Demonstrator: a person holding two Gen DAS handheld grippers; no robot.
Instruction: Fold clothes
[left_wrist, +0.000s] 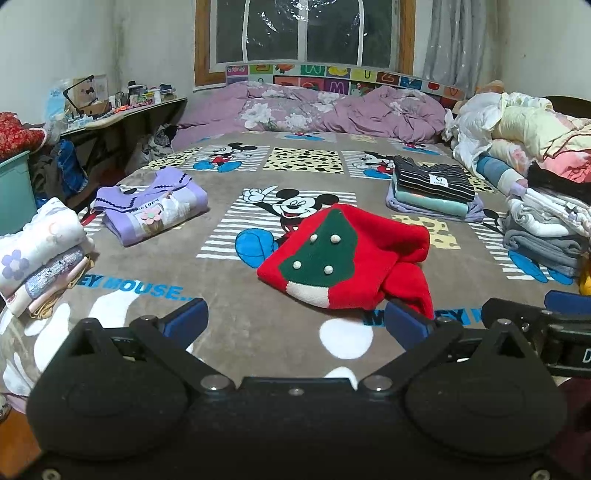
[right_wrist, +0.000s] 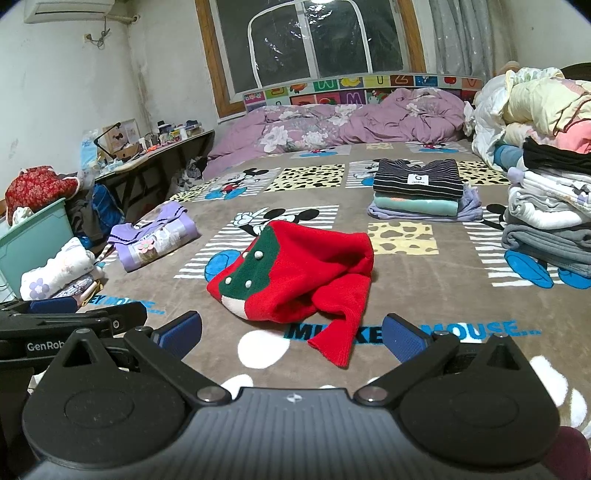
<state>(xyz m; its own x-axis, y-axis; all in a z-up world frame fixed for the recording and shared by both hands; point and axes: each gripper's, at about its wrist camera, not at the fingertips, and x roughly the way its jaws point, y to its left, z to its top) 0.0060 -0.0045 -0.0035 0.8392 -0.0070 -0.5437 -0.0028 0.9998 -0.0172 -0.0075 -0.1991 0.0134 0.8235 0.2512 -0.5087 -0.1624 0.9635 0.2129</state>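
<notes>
Both the left gripper (left_wrist: 295, 321) and right gripper (right_wrist: 291, 332) hang spread wide, holding nothing, near the bed's edge. The red Christmas-tree sweater (right_wrist: 295, 273) lies crumpled mid-blanket (right_wrist: 406, 295), one sleeve (right_wrist: 340, 332) trailing nearest. Pinching only that sleeve would likely drag the knit into a worse bunch.

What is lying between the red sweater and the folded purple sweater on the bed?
Nothing but bare blanket: both wrist views show only its printed surface between the red sweater and the purple sweater.
</notes>
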